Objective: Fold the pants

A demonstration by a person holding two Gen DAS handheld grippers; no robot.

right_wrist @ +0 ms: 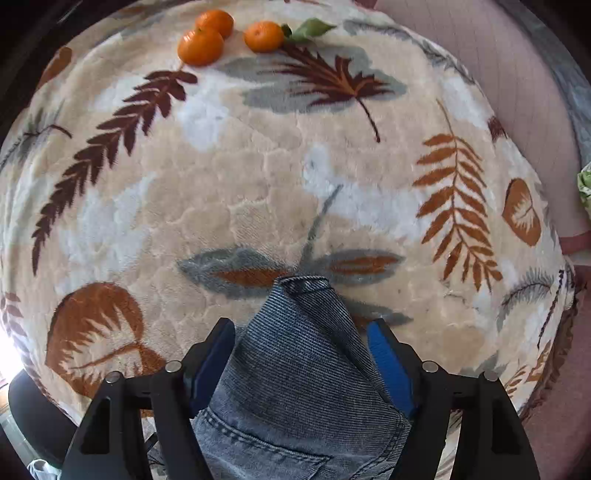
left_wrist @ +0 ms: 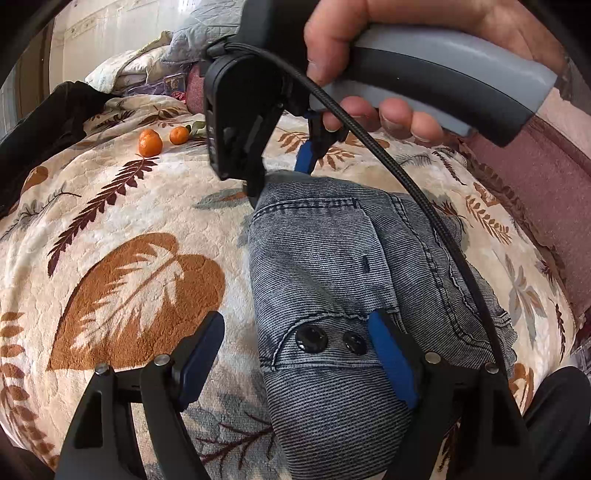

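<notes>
A bed was covered by a cream blanket (left_wrist: 110, 206) printed with brown and grey leaves. Three oranges (right_wrist: 201, 46) lay together near its far edge. Rumpled pillows and bedding (left_wrist: 147, 62) were heaped against a pale wall (left_wrist: 110, 26). A dull pink sheet (right_wrist: 517, 92) showed beside the blanket. Daylight lit the room.

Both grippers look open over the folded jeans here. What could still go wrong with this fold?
1. Both the left gripper and the right gripper stand open around the jeans, so the bulky bundle might spring loose.
2. The cable drapes across the jeans and might snag or drag the fabric.
3. Three oranges lie on the blanket ahead; a tug on it could roll them.
</notes>
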